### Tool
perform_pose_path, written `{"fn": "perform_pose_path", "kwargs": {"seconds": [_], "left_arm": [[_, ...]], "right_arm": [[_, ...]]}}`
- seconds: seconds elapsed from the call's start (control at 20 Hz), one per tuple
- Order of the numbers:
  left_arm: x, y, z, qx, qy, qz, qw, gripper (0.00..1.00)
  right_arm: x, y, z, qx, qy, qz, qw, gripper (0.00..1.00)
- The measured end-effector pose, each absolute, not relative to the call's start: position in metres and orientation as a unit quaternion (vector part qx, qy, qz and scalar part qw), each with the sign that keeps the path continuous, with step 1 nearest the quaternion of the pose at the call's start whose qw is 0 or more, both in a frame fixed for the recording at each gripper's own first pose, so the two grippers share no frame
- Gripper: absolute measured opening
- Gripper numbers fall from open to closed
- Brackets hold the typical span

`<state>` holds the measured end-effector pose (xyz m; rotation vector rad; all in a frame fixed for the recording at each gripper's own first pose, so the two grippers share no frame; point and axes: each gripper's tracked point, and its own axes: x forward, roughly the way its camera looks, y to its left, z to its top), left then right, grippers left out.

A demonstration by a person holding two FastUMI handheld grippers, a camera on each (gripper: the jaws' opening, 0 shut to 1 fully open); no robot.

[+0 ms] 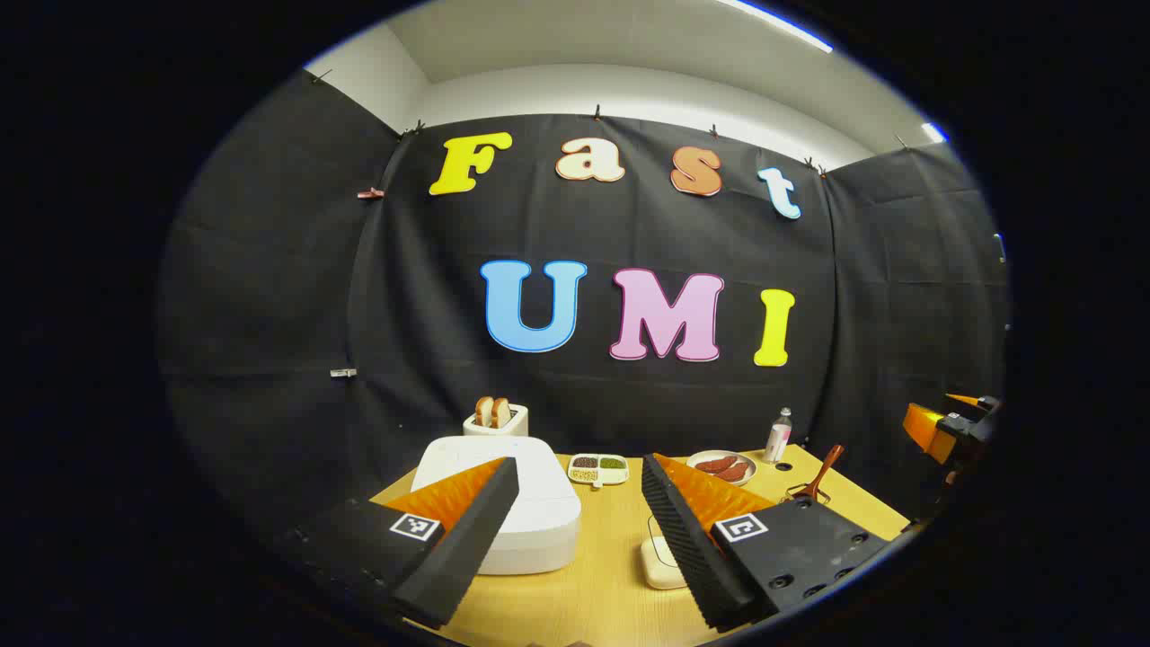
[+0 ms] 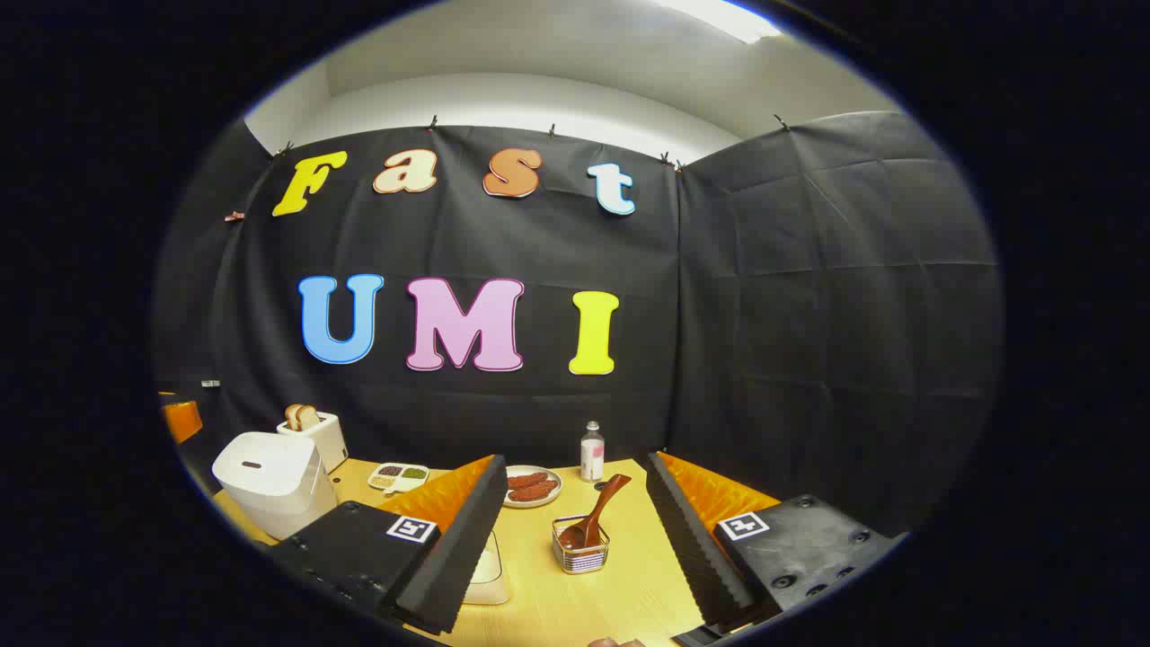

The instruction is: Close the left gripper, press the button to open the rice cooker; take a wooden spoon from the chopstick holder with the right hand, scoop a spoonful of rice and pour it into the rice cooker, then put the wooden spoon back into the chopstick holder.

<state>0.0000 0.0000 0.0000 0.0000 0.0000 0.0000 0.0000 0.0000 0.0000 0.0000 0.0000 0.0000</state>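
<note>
The left hand-held gripper (image 1: 575, 526) is hovering low over the tabletop (image 1: 602, 584) with its fingers standing wide apart, gripping nothing. The white rice cooker (image 1: 530, 503), lid down, is sitting just beyond its left finger in the lower middle of the left gripper view, partly hidden by that finger. A small white container (image 1: 660, 564) is lying on the wood between the fingers, tucked against the right one. Farther back, a toaster (image 1: 496, 419) with bread slices is standing behind the cooker, a divided dish of grains (image 1: 598, 467) is sitting at centre, and a plate of sausages (image 1: 721, 466) and a small bottle (image 1: 778, 435) are sitting to the right. The wooden spoon (image 1: 819, 474) is poking up at the lower right, its holder mostly hidden behind the finger.

The right hand-held gripper (image 2: 575, 539) is likewise hanging open and empty. Between its fingers, lower centre of the right gripper view, the wire chopstick holder (image 2: 581, 550) is standing in plain sight with the wooden spoon (image 2: 598, 517) leaning in it, handle tilting up to the right. The rice cooker (image 2: 269, 478) is sitting far off at the lower left.
</note>
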Motion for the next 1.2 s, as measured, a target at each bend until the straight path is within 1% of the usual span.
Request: {"fn": "perform_pose_path", "kwargs": {"seconds": [0.4, 0.5, 0.6, 0.8, 1.0, 1.2], "left_arm": [[0.003, 0.008, -0.016, -0.019, 0.035, 0.006, 0.999, 0.95], [0.002, 0.011, -0.014, -0.027, 0.032, 0.005, 0.999, 0.95], [0.002, 0.010, -0.025, -0.024, 0.052, 0.003, 0.998, 0.95], [0.007, 0.022, -0.024, -0.041, 0.047, 0.023, 0.998, 0.95], [0.018, 0.045, -0.027, -0.061, 0.061, 0.058, 0.995, 0.95], [0.041, 0.072, -0.010, -0.045, 0.052, 0.081, 0.994, 0.94]], "right_arm": [[0.002, 0.001, 0.001, -0.007, 0.008, 0.030, 0.999, 0.98], [0.002, 0.001, 0.001, -0.003, 0.005, 0.026, 1.000, 0.98], [0.003, 0.001, 0.000, 0.002, 0.007, 0.024, 1.000, 0.98], [0.008, 0.002, -0.006, -0.003, 0.021, 0.033, 0.999, 0.98], [0.022, 0.003, -0.013, 0.003, 0.044, 0.036, 0.998, 0.98], [0.031, 0.005, -0.022, 0.027, 0.056, 0.042, 0.997, 0.98]]}}
